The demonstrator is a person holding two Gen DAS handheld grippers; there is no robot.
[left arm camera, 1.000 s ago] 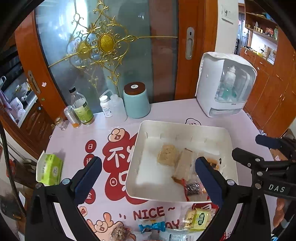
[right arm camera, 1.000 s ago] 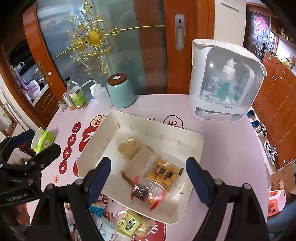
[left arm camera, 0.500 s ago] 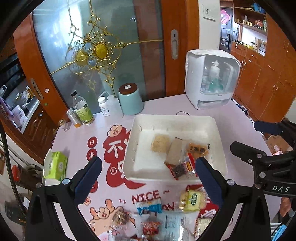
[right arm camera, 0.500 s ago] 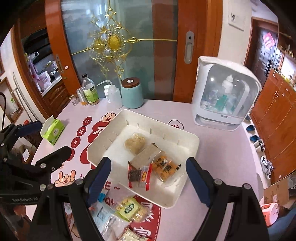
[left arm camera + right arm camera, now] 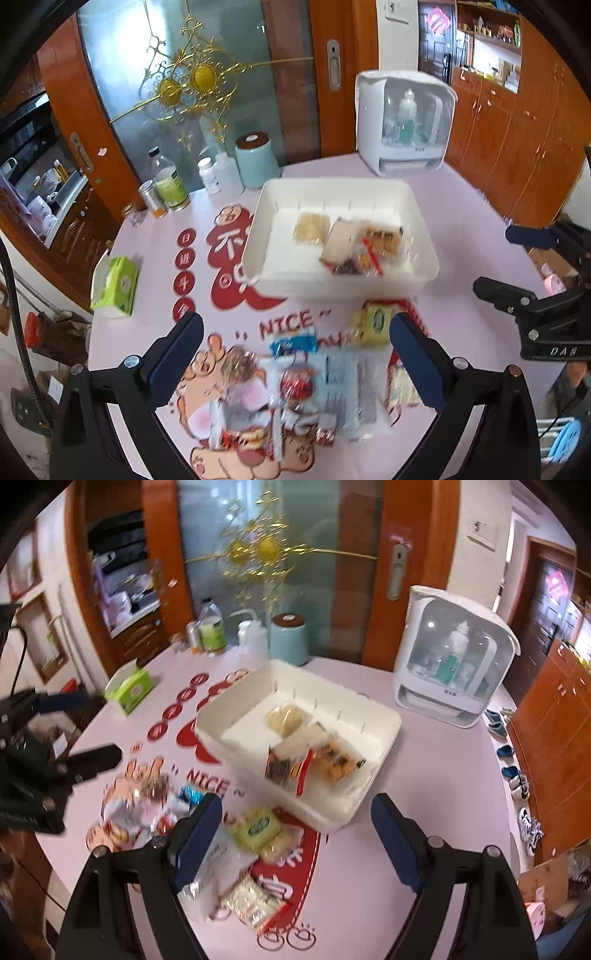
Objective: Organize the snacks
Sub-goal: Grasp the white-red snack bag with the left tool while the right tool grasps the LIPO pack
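Pink tablecloth (image 5: pixel 461 221) reads "NICE"; right gripper (image 5: pixel 517 266) marked "DAS".

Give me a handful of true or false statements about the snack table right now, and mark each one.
1. The white bin already holds several wrapped snacks. True.
2. The left tongs are clamped on a packet. False: they stand open and empty above the loose snack pile.
3. The green tissue box sits inside the bin. False: it sits near the table's edge, apart from the bin.
4. A teal canister with a brown lid stands beyond the bin. True.
5. The right tongs are open and hold nothing. True.
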